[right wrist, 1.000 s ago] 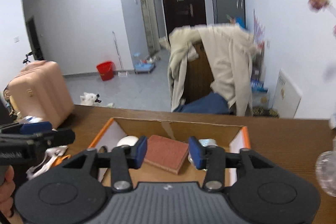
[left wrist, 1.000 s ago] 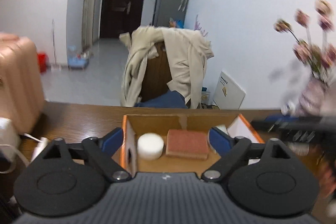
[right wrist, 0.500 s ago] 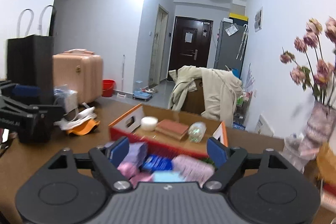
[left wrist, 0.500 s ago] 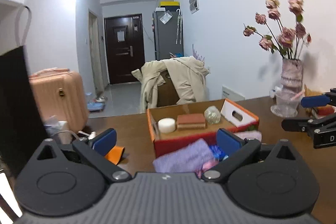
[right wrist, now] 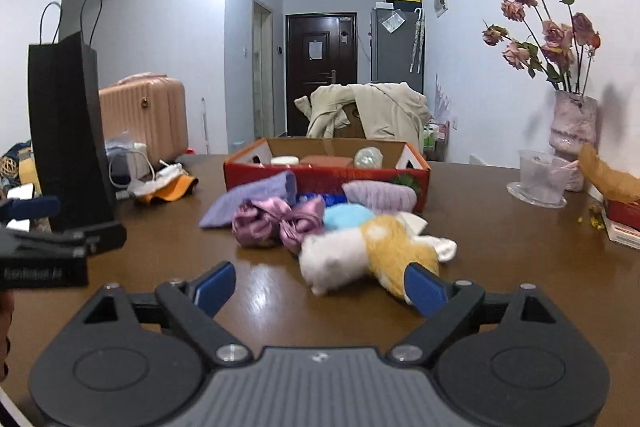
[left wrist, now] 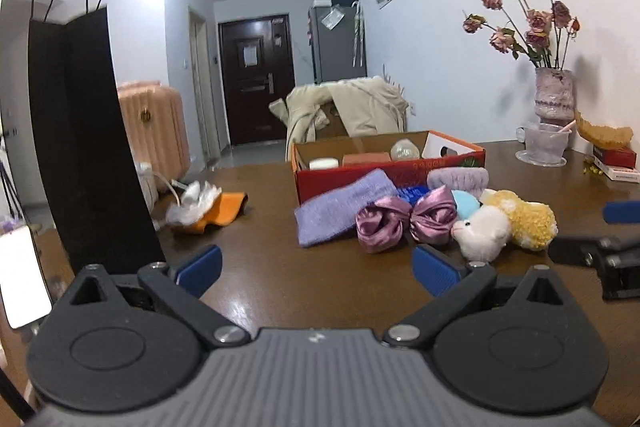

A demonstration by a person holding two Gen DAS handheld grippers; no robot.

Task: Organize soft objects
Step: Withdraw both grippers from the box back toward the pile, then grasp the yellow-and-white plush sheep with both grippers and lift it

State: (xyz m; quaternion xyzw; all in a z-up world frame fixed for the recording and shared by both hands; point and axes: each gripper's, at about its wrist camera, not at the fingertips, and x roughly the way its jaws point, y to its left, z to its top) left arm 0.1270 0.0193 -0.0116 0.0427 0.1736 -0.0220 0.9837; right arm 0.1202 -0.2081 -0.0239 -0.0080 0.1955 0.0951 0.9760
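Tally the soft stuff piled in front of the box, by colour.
Lavender headbands: 2
Purple satin scrunchies: 2
White plush: 1
Yellow plush: 1
Light blue piece: 1
Dark blue piece: 1
Total: 8

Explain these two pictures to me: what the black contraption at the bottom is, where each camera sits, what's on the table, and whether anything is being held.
There is no robot here. A person holds a hand tool with two blue-tipped fingers in each hand, and each tool carries a camera looking along its fingers. The left gripper fills one picture, the right gripper the other. On the brown table lie a purple headband, a satin bow, a white and yellow plush toy and, behind them, a red cardboard box. Both tools are open and hold nothing; the right one's jaws have just been opening.
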